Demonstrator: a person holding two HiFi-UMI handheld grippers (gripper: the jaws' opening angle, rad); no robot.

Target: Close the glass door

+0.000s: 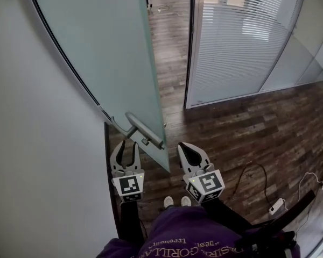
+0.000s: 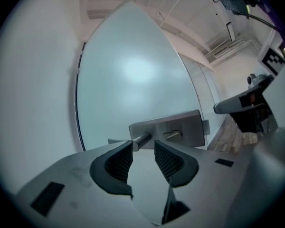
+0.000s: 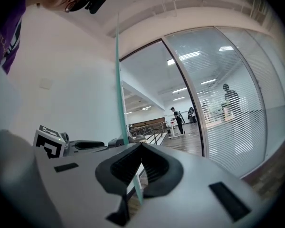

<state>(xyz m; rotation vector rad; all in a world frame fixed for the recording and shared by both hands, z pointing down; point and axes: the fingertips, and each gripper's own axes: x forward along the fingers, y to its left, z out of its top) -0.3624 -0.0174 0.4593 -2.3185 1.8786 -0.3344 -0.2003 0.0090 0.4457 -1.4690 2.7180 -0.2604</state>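
- The glass door [image 1: 124, 47] is one tall pane of frosted, pale green-blue glass.
- It stands open, swung away from the doorway [image 1: 175, 42], with its back close to the white wall [image 1: 32, 144] on the left.
- Its free edge is upright; in the right gripper view it shows only as a thin green line.
- A silver lever handle [image 1: 144, 129] sits on a rectangular metal plate [image 2: 173, 129] near that edge and lies level.

A plain white wall [image 1: 37, 144] stands on the left. The floor [image 1: 247, 128] is made of dark brown wood planks. On the right is a glass wall [image 1: 242, 47] with white blinds. A small white plug box [image 1: 276, 205] lies on the floor. Long lights [image 3: 185, 56] shine on the hall ceiling.
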